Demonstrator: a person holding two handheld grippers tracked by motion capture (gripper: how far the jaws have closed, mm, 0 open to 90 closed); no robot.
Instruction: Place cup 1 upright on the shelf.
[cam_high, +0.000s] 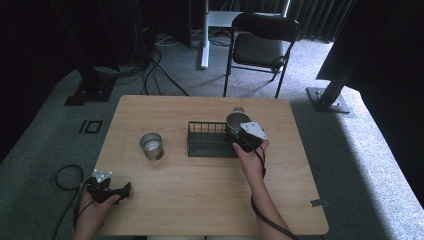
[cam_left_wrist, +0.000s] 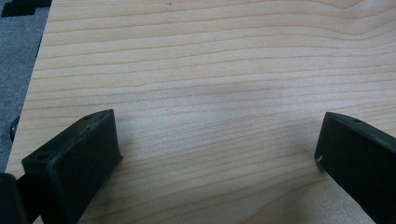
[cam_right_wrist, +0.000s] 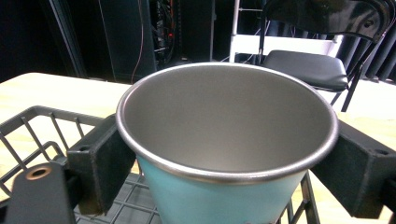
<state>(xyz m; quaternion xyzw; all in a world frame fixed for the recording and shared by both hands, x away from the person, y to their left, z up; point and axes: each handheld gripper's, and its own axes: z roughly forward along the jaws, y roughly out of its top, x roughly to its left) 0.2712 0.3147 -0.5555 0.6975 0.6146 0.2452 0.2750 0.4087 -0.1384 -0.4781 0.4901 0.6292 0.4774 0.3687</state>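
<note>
Two black jaws of the right gripper pinch a light blue cup with a steel inside, one jaw pressed to each side just under the rim. In the right gripper view the cup stands upright, mouth open to the camera, held over a black wire rack; whether its base touches the rack cannot be told. In the high view the cup sits at the rack's three o'clock end, a little right of the table's middle, with the right gripper at the cup's five o'clock and the person's right hand behind it, the forearm running down toward six o'clock. One more cup, steel, stands alone on the wooden table at the rack's nine o'clock, near it but apart. At the table's seven o'clock corner the left gripper lies low in the left hand, well apart from both cups. In the left gripper view its jaws are spread wide over bare wood grain, nothing between them. Beyond the table, at twelve o'clock, a black folding chair stands on grey carpet.
</note>
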